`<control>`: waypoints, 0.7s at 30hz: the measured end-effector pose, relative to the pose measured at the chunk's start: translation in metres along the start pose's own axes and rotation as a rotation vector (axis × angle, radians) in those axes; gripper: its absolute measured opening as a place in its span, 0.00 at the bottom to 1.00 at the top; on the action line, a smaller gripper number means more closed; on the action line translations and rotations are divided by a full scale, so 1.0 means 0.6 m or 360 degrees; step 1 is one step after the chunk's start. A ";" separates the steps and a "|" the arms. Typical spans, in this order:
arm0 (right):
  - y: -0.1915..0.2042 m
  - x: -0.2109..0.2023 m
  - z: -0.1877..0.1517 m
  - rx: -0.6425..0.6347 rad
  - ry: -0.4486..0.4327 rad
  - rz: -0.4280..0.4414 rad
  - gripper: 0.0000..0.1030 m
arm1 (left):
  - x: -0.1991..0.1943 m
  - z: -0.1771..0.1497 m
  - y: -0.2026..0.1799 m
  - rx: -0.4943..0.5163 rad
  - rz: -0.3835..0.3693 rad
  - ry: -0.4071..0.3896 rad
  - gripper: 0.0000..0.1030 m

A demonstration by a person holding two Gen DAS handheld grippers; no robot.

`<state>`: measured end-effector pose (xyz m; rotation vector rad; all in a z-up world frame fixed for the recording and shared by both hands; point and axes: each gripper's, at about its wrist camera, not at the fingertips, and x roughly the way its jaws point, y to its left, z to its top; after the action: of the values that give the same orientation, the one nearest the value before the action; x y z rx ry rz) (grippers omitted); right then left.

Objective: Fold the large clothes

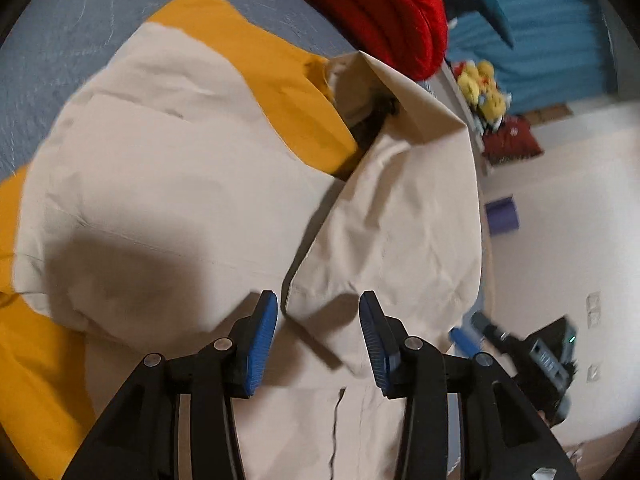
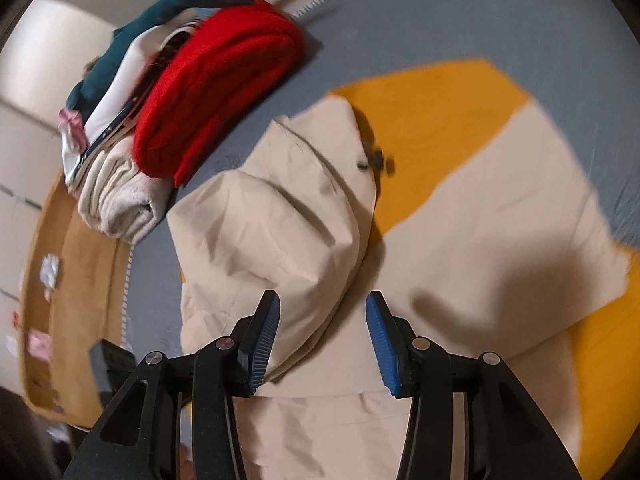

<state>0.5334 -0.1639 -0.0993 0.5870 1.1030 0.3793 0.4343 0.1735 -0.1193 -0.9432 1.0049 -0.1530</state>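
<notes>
A large beige jacket (image 1: 168, 200) with a yellow-orange lining (image 1: 288, 92) lies spread on a grey-blue bed cover (image 1: 72, 20). One part of the beige cloth is folded over the rest, and the lining shows along its edges and at the collar side.

The left gripper (image 1: 318, 312) hangs above the jacket with its blue pads (image 1: 264, 336) apart; no cloth is between them. In the same view, the right gripper (image 1: 472, 338) appears at the lower right, beside the edge of the jacket. In the right wrist view, the right gripper (image 2: 323, 312) is also spread wide over a rumpled beige part (image 2: 280, 232) and holds nothing.

Near the jacket, on the bed cover, there is a stack of folded clothes (image 2: 120, 152) with a red knitted piece (image 2: 216, 92) on top. The pictures are somewhat blurred.
</notes>
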 end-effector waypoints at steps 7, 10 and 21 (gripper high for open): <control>-0.008 0.023 -0.002 0.0071 0.0006 0.0151 0.45 | -0.001 -0.011 -0.029 0.0071 -0.0109 -0.0048 0.00; -0.009 0.024 0.001 0.0092 -0.0005 0.0195 0.45 | -0.023 -0.037 -0.096 0.0266 -0.0234 -0.0065 0.01; 0.022 -0.058 0.006 -0.0075 -0.0370 0.0118 0.02 | 0.074 -0.142 -0.154 0.0723 0.0197 0.0553 0.00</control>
<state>0.5224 -0.1741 -0.0650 0.6148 0.8492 0.3898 0.4207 0.0427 -0.0968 -0.4441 1.2760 -0.4330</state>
